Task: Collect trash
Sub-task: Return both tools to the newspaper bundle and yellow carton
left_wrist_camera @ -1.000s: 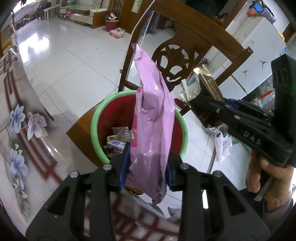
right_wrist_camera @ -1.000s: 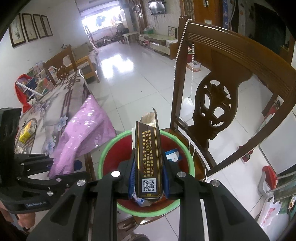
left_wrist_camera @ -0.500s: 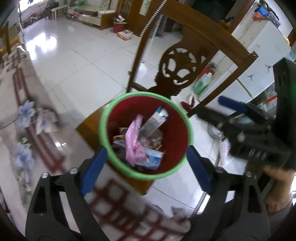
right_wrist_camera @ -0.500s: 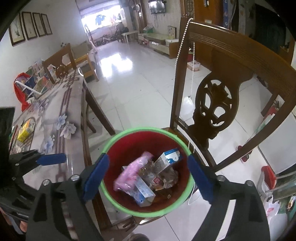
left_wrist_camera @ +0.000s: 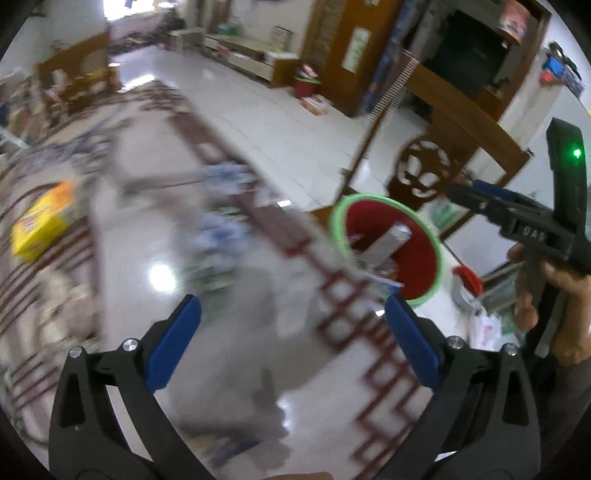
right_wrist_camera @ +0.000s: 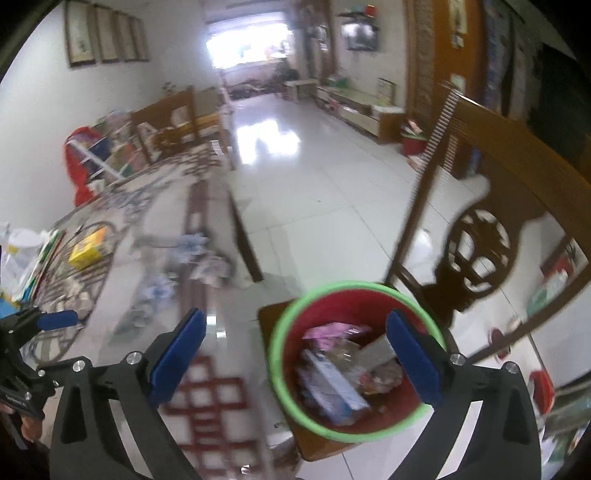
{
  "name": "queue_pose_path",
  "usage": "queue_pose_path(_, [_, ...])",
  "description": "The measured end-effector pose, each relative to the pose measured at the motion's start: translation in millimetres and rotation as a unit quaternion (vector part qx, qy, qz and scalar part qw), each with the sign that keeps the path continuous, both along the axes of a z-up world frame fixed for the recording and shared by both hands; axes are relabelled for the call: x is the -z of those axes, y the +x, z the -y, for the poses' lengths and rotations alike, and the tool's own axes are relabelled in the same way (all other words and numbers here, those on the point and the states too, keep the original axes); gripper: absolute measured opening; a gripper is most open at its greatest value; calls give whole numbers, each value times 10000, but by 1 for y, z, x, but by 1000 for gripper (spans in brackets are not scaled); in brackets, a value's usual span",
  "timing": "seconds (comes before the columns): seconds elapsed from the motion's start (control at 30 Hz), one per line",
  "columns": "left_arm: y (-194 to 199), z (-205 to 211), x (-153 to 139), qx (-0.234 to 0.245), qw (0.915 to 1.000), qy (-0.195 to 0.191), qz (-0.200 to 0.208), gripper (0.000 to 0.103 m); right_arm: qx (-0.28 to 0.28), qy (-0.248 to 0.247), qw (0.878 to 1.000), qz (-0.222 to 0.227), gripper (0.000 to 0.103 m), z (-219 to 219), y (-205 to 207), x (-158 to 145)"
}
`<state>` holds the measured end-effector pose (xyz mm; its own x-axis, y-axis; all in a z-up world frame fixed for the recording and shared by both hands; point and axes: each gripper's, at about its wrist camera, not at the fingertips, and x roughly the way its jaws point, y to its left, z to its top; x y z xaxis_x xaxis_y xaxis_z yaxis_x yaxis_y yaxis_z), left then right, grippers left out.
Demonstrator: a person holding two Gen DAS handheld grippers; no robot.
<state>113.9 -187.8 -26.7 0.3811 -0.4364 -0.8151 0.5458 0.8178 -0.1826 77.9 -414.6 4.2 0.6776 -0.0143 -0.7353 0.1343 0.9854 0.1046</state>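
Both the left gripper (left_wrist_camera: 291, 328) and right gripper (right_wrist_camera: 295, 343) have their jaws opening wide, nothing between them. The red bin (right_wrist_camera: 399, 406) with a green rim sits on a wooden chair (right_wrist_camera: 476, 251) at five o'clock in the right view, holding a pink wrapper (right_wrist_camera: 328, 332) and boxes. At nine o'clock, the glossy patterned table (right_wrist_camera: 207, 325) carries a yellow box (right_wrist_camera: 88, 247); white floor tiles (right_wrist_camera: 314, 177) stretch toward twelve.

This is looking like a lived-in family home, an open dining and living room. Glossy white floor tiles (right_wrist_camera: 314, 177) are reflecting daylight coming from a bright doorway at the far end. A carved dark wooden dining chair (right_wrist_camera: 480, 251) is standing beside a long table under a glossy floral-patterned cover (left_wrist_camera: 166, 229). Four framed pictures (right_wrist_camera: 107, 35) are hanging in a row on the white wall, a wall-mounted television (right_wrist_camera: 359, 35) is showing above a low wooden cabinet (right_wrist_camera: 365, 107), and a red plastic bin with a green rim (right_wrist_camera: 354, 432) is holding household packaging
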Motion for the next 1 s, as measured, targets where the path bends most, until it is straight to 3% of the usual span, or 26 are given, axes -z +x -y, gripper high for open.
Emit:
queue_pose_path(0.17, [2,-79,-3,-832,9962,140,198,97,-470,-25,9988,111,95,-57,20,-11])
queue_pose_path(0.4, [18,-163,15,-1569,9875,150,6,97,-1035,-45,9946,-12,95,-128,48,-8])
queue_pose_path(0.63, [30,-178,34,-1635,9864,101,-145,97,-1415,-85,9898,-135,95,-176,65,1])
queue_pose_path(1.0, [61,-158,61,-1661,9853,252,-300,97,-1549,19,9877,-213,95,-197,80,5])
